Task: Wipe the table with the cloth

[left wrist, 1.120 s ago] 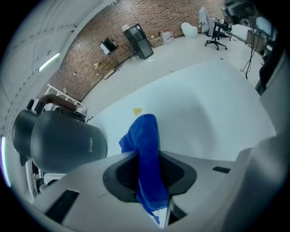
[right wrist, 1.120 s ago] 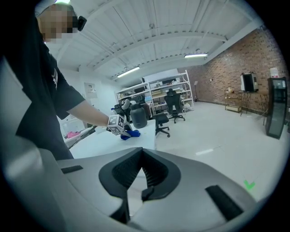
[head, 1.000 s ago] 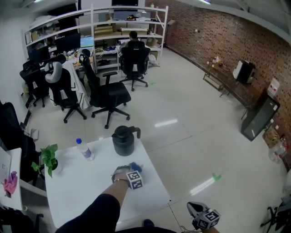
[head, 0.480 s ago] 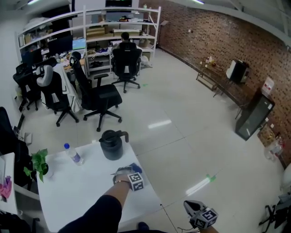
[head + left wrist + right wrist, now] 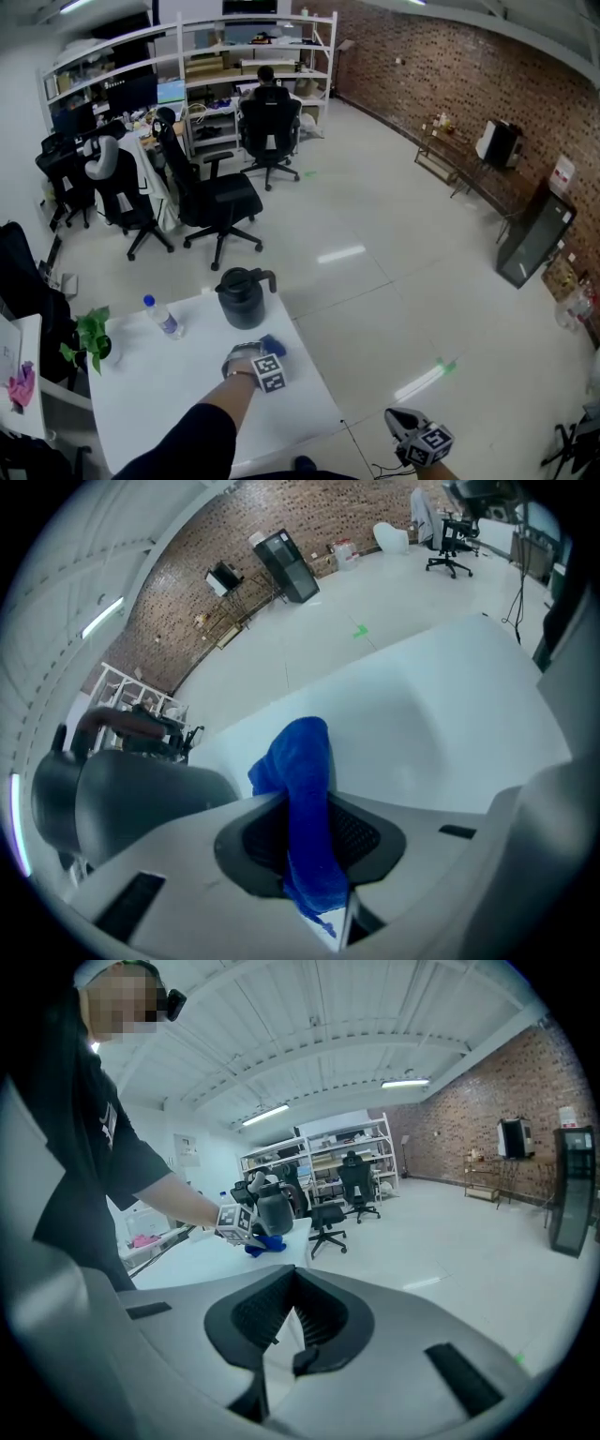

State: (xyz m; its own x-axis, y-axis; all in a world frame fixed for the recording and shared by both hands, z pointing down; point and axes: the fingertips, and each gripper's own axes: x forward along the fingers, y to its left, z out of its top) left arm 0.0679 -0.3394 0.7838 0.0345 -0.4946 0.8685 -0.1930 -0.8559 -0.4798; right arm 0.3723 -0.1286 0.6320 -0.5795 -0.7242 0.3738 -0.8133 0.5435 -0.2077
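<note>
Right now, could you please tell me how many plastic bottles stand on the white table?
1. The bottle stands at the far left of the table, left of the dark jug. The person's arm covers part of the table, so another could be hidden.

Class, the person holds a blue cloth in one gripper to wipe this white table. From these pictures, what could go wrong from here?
1. The left gripper holds the blue cloth close beside the dark jug; a wide stroke could knock it over.
2. Jug and cloth sit near the edge of the table, so a nudge might send the jug to the floor.
3. Only a fold of cloth is pinched, so it could slip out.
</note>
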